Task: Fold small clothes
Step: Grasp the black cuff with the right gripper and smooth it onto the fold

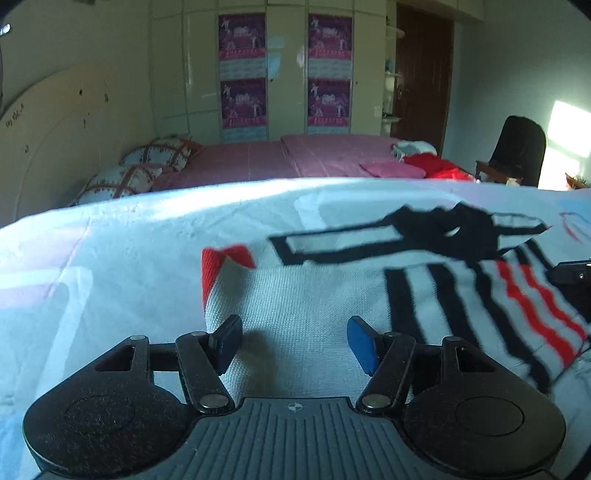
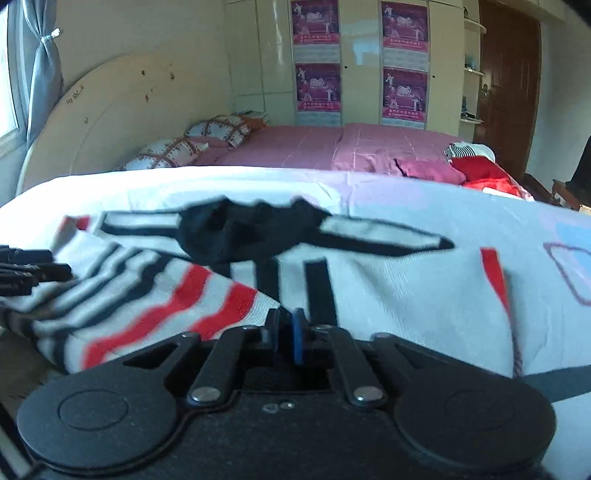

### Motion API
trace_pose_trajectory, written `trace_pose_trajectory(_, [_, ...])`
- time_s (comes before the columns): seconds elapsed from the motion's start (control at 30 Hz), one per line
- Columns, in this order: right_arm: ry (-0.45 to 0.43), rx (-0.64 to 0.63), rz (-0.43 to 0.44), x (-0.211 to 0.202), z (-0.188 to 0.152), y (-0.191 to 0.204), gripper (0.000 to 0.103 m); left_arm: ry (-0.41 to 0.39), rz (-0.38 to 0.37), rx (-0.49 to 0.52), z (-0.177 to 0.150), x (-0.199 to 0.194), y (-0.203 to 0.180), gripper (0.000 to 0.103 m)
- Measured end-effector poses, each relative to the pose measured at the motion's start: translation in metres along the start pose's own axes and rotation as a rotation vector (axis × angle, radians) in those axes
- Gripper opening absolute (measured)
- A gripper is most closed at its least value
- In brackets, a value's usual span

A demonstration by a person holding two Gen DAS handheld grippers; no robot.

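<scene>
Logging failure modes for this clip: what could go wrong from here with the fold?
1. The striped sleeve folded over the white knit sweater lies rumpled and may slip open.
2. The left gripper stands open just above the knit and could snag it.
3. The right gripper, nearly closed at the fold's edge, may drag it.

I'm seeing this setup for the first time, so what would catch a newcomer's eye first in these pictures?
Most striking is the white knit garment with black and red stripes, spread across the pale sheet right in front of both cameras. Behind it, a pink bed runs back to a wardrobe bearing four magenta posters, with red clothes piled at the bed's right.
</scene>
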State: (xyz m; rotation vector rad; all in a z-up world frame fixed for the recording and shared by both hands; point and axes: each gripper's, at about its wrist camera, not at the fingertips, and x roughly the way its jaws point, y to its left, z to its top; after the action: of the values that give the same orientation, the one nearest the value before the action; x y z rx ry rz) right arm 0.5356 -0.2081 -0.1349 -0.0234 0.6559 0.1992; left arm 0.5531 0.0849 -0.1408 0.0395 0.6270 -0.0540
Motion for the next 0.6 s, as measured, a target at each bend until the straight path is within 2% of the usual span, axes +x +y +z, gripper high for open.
trace_pose_trajectory(0.07, [-0.055,-0.009,0.022,-0.018,0.001,0.006,0.023,-0.017,-0.008,-0.006,0.001,-0.016,-0.007,0.063])
trace_pose_trajectory(0.13, [-0.054,-0.013,0.068,-0.024,-0.002,0.012,0.023,-0.027,-0.028,-0.013,-0.004,-0.028,-0.017,0.063])
trace_pose_trajectory(0.23, [-0.015,-0.086,0.131,-0.019,-0.011,0.037,0.02,-0.03,-0.03,0.048,-0.013,-0.032,-0.045,0.063])
trace_pose_trajectory(0.3, [0.033,-0.183,0.091,-0.008,-0.022,0.056,0.02,0.021,0.018,0.11,-0.021,-0.023,-0.061,0.063])
trace_pose_trajectory(0.37, [0.015,-0.208,0.049,-0.006,-0.032,0.057,0.019,0.007,0.027,0.1,-0.03,-0.024,-0.061,0.064])
trace_pose_trajectory(0.43, [0.011,-0.169,0.014,-0.011,-0.032,0.044,0.019,0.014,0.023,0.066,-0.031,-0.028,-0.05,0.07])
trace_pose_trajectory(0.5, [0.009,-0.12,-0.076,-0.017,-0.034,0.021,0.019,0.015,0.039,0.05,-0.036,-0.03,-0.038,0.071])
trace_pose_trajectory(0.6, [0.02,-0.03,-0.079,-0.022,-0.036,-0.011,0.02,0.029,0.036,0.023,-0.038,-0.03,-0.028,0.071])
